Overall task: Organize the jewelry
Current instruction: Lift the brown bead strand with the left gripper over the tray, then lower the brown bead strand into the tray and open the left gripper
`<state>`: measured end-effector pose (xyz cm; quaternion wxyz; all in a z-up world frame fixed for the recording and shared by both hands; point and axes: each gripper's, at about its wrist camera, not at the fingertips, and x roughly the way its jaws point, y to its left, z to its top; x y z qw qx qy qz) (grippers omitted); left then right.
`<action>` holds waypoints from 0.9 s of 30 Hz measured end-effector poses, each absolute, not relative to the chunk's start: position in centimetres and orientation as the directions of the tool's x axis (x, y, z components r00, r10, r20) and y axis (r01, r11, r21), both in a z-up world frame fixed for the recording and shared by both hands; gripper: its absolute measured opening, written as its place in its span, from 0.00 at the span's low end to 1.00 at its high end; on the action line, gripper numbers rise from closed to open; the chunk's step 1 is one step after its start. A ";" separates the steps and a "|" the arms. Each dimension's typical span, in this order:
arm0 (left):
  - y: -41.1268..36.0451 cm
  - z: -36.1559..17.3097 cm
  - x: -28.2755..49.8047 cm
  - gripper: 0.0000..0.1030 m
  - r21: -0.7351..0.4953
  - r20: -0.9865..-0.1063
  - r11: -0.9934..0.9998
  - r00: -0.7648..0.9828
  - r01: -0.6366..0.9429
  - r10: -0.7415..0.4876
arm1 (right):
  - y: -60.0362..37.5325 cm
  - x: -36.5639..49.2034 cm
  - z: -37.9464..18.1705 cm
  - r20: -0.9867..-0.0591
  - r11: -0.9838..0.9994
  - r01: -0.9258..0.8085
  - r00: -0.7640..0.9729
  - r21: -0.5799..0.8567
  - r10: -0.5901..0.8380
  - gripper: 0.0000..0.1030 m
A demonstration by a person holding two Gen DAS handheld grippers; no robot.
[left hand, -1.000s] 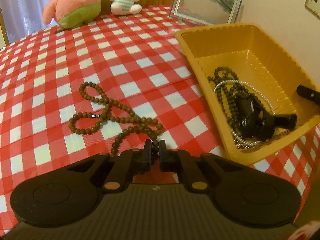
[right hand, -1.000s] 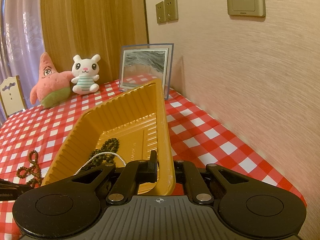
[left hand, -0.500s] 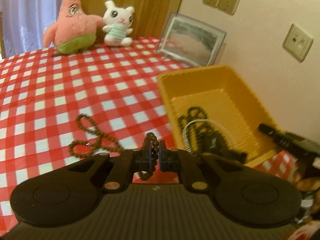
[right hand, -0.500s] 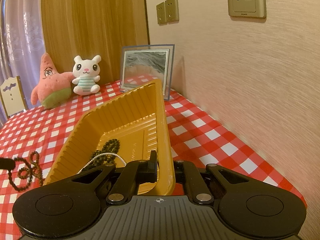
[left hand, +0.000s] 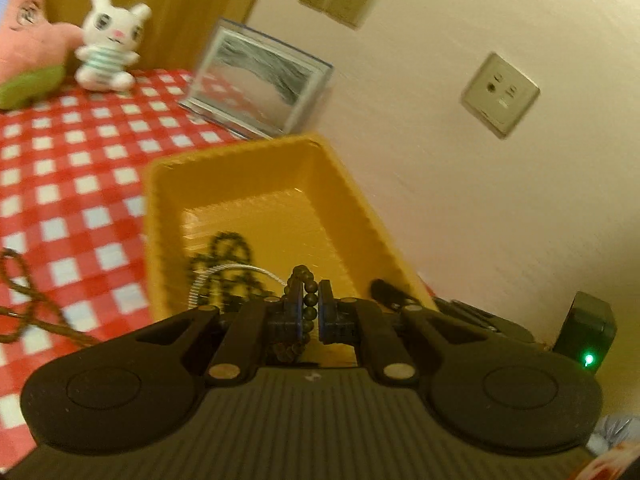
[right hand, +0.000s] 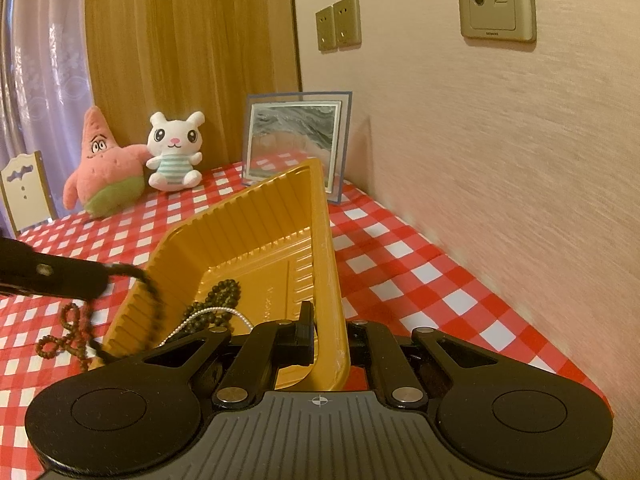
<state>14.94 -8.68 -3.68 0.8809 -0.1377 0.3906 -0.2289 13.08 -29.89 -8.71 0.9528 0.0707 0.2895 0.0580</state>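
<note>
My left gripper point(left hand: 309, 300) is shut on a brown bead necklace point(left hand: 307, 312), held above the near end of the yellow tray point(left hand: 240, 158). The rest of the strand trails down to the checked cloth at the left point(left hand: 24, 300). In the right wrist view, the left gripper point(right hand: 52, 276) comes in from the left, and the necklace point(right hand: 154, 300) hangs from it beside the tray's left wall. Dark beads point(right hand: 224, 296) and a silver chain point(right hand: 212, 312) lie in the tray. My right gripper point(right hand: 330, 332) is shut on the tray's point(right hand: 248, 216) near right wall, tilting it.
A pink star plush point(right hand: 104, 172), a white rabbit plush point(right hand: 174, 152) and a framed picture point(right hand: 296, 140) stand at the back of the table. The wall with sockets runs close along the right. A small chair back point(right hand: 24, 192) shows far left.
My left gripper has risen and swung right toward the tray, lifting part of the brown necklace off the cloth. The right gripper and the tray have not moved.
</note>
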 end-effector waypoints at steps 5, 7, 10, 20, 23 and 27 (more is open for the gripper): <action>-10.4 -4.9 15.6 0.06 -0.426 -0.649 0.855 0.558 0.297 -0.517 | -29.8 13.0 -8.6 -0.543 0.983 -0.070 0.826 0.168 0.151 0.06; -10.4 -5.1 15.6 0.08 -0.428 -0.654 0.859 0.559 0.281 -0.509 | -29.9 13.0 -8.6 -0.544 0.983 -0.070 0.826 0.168 0.152 0.06; -9.4 -4.7 15.3 0.13 -0.426 -0.646 0.866 0.581 0.264 -0.495 | -29.8 13.0 -8.6 -0.544 0.983 -0.068 0.825 0.168 0.150 0.06; -4.0 -3.7 13.3 0.14 -0.350 -0.663 0.928 0.665 0.128 -0.342 | -29.9 13.4 -8.4 -0.546 0.983 -0.069 0.824 0.173 0.154 0.06; -1.7 -4.1 12.5 0.14 -0.314 -0.686 0.948 0.676 0.058 -0.269 | -29.9 13.3 -8.4 -0.545 0.983 -0.069 0.824 0.172 0.153 0.06; 1.3 -4.8 11.5 0.14 -0.295 -0.709 0.955 0.679 -0.043 -0.188 | -29.9 13.3 -8.4 -0.545 0.983 -0.069 0.824 0.172 0.153 0.06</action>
